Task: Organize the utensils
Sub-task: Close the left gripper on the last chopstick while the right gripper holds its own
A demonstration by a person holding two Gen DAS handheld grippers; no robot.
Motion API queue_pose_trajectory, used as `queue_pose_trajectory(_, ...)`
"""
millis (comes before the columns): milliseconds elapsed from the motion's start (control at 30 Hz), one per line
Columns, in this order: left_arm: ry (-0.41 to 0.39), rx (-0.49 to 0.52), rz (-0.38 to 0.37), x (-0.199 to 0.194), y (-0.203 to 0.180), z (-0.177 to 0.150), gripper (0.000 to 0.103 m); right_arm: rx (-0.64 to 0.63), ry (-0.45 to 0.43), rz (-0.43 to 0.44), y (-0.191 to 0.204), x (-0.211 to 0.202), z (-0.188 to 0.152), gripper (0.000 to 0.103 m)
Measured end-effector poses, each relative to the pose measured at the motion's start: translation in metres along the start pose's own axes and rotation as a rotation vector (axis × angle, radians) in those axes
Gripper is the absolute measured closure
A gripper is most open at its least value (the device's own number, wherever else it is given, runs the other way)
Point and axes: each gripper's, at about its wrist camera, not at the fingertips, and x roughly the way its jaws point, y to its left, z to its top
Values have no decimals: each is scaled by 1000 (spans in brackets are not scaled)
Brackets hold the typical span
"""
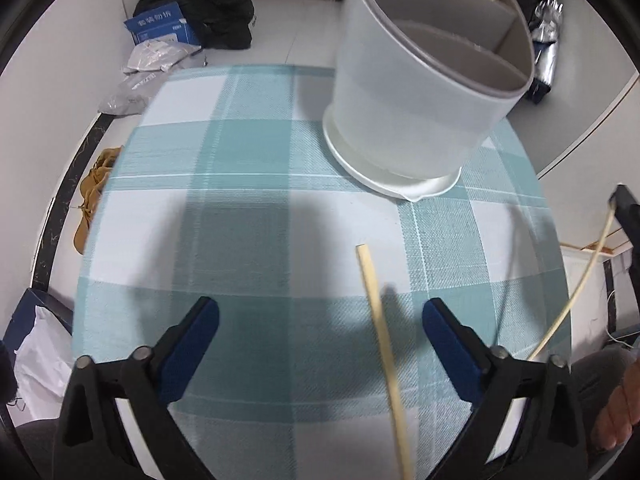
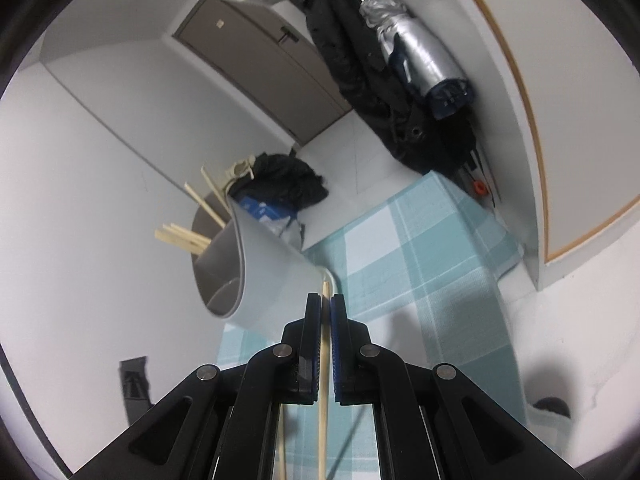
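In the left wrist view, the left gripper [image 1: 320,320] hangs with jaws apart and empty over the checked tabletop [image 1: 248,200]; a loose chopstick [image 1: 380,340] crosses lower centre, right of middle. The holder [image 1: 420,92] stands upper right. In the right wrist view, the right gripper [image 2: 326,304] is clamped on a chopstick [image 2: 325,360]. Tip it upright over the holder's open compartment before letting go.

A: How many holders?
B: One utensil holder [image 1: 416,92].
A: Chopsticks?
B: One loose chopstick [image 1: 380,332] lying, one held chopstick [image 2: 324,356], about five standing chopsticks [image 2: 188,236] in the holder.
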Motion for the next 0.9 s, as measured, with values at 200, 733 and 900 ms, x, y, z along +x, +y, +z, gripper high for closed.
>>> queue_pose_trajectory(200,55,29,77,14,-14,2,28,47,-36,8,-15,-11,5,99)
queue_pose_trajectory(733,59,6,129,11,-39,8,101,-24,-36,4,-5,-9,3,99)
queue_pose_trajectory(900,12,-11,91,-6,-37,8,101,-54,-42,8,1,-12,1,99)
